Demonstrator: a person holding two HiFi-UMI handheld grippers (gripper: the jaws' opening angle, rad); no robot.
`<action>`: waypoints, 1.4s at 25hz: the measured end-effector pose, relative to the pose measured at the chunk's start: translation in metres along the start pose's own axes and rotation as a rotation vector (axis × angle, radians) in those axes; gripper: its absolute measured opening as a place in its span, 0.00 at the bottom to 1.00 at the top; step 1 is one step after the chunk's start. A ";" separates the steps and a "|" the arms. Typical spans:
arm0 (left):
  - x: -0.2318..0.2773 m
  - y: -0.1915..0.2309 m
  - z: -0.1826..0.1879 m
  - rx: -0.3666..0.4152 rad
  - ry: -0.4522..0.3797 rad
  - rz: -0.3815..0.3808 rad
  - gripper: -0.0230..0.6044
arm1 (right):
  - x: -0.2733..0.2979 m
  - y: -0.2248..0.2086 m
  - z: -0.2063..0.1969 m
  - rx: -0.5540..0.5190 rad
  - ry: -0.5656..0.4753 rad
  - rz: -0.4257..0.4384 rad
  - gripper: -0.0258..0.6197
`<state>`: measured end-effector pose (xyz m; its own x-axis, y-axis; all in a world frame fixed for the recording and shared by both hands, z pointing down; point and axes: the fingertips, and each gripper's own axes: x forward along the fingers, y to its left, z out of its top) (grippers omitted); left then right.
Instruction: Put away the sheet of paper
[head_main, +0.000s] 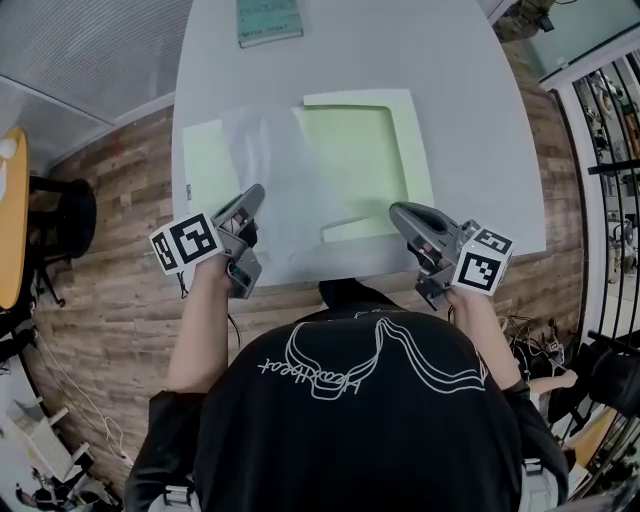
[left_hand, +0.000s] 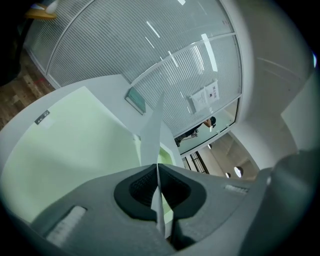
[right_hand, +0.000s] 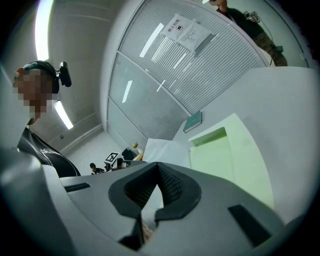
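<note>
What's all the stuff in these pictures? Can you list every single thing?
sheet of paper: one, white, over the folder, pinched at its near edge by both claws
folder: one, pale green, lying open on the table
book: one, teal-green, at the table's far edge
table: one, light grey, in the middle
chair: one, black, left of the table
floor: brown wood planks, around the table
left claw: one, grey, shut on the sheet's left side
right claw: one, grey, shut on the sheet's right side
shirt: one, black with a white drawing, on the person
</note>
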<state>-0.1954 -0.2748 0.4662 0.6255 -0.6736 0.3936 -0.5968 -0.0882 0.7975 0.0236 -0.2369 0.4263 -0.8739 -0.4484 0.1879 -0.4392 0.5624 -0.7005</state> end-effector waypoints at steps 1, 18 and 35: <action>0.002 0.002 0.000 -0.001 0.003 0.006 0.06 | 0.001 -0.001 0.001 0.005 -0.002 0.000 0.05; 0.023 0.023 -0.010 -0.001 0.076 0.075 0.06 | -0.003 -0.014 -0.001 0.058 -0.034 -0.002 0.05; 0.065 0.038 -0.013 -0.006 0.146 0.099 0.06 | -0.003 -0.032 -0.005 0.131 -0.053 0.012 0.05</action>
<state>-0.1708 -0.3121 0.5277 0.6305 -0.5654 0.5318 -0.6562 -0.0223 0.7542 0.0390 -0.2504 0.4515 -0.8652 -0.4801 0.1445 -0.3947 0.4744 -0.7869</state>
